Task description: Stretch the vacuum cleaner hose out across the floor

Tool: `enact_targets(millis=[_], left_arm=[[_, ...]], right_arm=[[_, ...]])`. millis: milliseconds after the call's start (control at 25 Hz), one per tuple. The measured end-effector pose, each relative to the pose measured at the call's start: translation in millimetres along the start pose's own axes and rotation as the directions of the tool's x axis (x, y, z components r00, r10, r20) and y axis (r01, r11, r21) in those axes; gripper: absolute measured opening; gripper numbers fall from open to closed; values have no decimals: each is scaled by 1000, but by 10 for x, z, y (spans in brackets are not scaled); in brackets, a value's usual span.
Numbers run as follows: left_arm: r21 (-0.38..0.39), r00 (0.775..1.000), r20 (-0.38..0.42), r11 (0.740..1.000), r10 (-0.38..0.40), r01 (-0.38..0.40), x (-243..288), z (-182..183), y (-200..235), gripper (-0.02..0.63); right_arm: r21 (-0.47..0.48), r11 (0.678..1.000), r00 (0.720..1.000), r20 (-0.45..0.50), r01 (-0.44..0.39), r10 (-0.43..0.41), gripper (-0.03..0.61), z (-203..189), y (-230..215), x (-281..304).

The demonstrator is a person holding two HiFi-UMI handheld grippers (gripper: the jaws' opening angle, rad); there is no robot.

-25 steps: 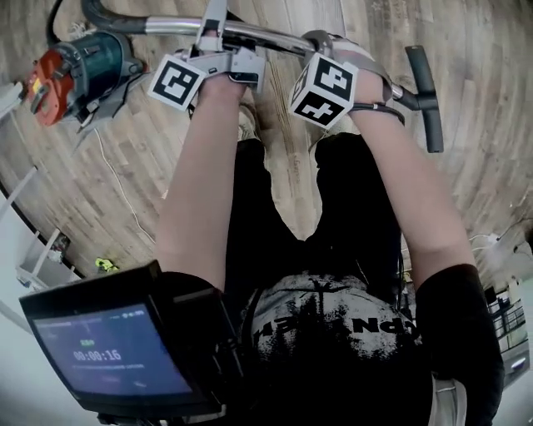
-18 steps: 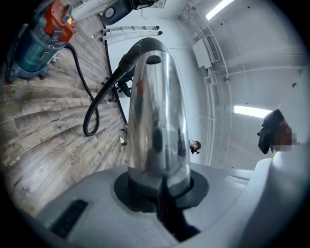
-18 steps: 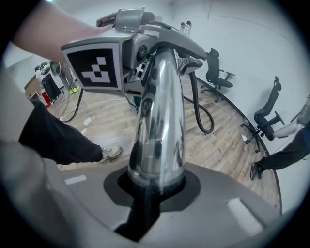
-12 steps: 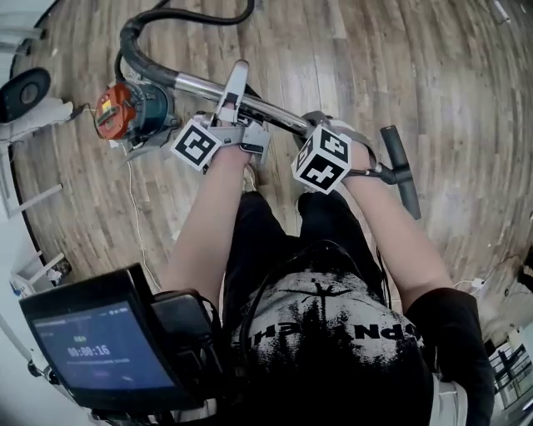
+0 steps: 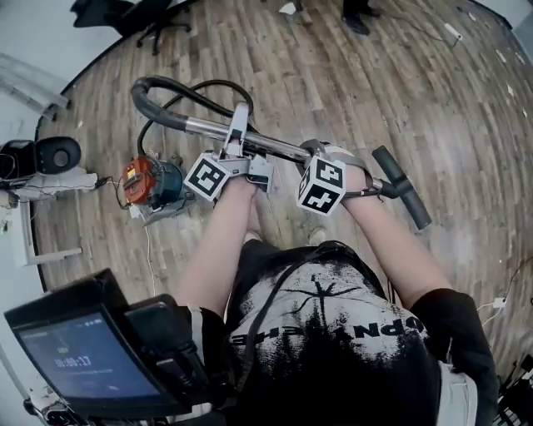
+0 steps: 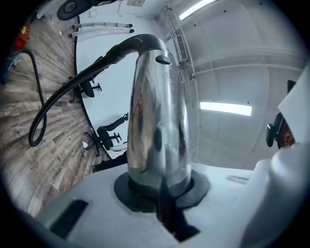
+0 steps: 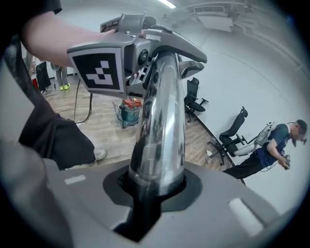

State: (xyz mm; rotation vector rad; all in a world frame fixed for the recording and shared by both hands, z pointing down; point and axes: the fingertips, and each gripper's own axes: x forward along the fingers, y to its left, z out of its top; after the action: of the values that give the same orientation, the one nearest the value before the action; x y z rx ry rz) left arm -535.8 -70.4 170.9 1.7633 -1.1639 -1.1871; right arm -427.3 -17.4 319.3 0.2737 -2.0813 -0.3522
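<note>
On the screen (image 5: pixel 83 359), 00:00:17

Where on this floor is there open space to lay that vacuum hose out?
Bare wooden floor lies beyond the metal tube and its floor nozzle, toward the head view's upper right. The left is crowded: canister vacuum, looped hose, office chair.

Screen (image 5: pixel 79 359): timer, about 00:00:17, faint; well behind left gripper (image 5: pixel 236 140).
Shirt (image 5: pixel 333 329): upside-down print, letters "PN" legible, rest unclear.
</note>
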Motion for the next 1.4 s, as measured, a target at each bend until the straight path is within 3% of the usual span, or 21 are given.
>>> enact_targets(millis=[240,440,520,600,720,880,1080,1400], left_arm=[[62,994,-88,995,-70,76,7,-39,-120,46],[-53,987,-123,994,-103,97,-108,88,8,34],[-71,986,-137,994,-95,86,-179,166,96,34],[-96,986,-144,993,-80,66,-205,252,191,34],[-148,986,-155,988,-61,38,-238,309,357,34],[-189,973,-222,982,-67,24,-247,252,538,34],[-244,935,-327,968,-135,54,-132,47,451,35],[-277,910,-378,959,-169,63,-130,-627,114,35]], right_arm=[[123,989,996,52,-78,72,83,78,216,-47],[165,983,996,-18,-81,85,83,181,388,48],[175,984,997,-49,-41,51,83,246,444,112],[163,985,995,-91,48,-34,87,308,422,183],[139,979,979,-163,148,-125,87,315,403,266],[187,965,964,-230,182,-137,87,280,488,335],[277,929,942,-294,244,-159,87,214,541,221],[326,909,937,-315,259,-153,87,-288,699,-222]])
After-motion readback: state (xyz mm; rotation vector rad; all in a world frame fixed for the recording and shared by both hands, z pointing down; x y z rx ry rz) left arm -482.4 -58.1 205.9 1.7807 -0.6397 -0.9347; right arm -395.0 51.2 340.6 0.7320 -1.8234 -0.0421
